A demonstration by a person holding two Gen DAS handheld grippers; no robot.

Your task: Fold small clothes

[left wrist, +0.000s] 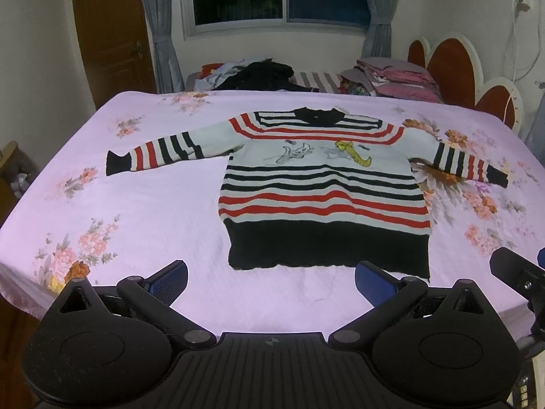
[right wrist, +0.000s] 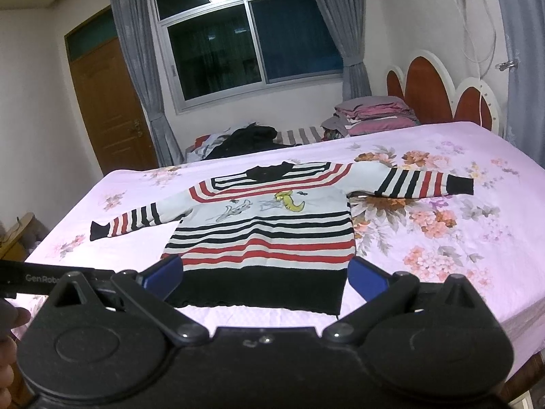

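Sweater [left wrist: 323, 184] flat on the bed [left wrist: 153, 204], sleeves spread, both grippers [left wrist: 270, 277] [right wrist: 264, 274] just short of its black hem, jaws wide and empty; likely to bunch if only the top layer gets pinched.

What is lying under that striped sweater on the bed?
The striped sweater lies flat, sleeves spread, on a pink floral bedsheet, which shows all around it. Printed flowers disappear beneath its right side. Whatever the sheet has directly under the body is covered, so I cannot tell.
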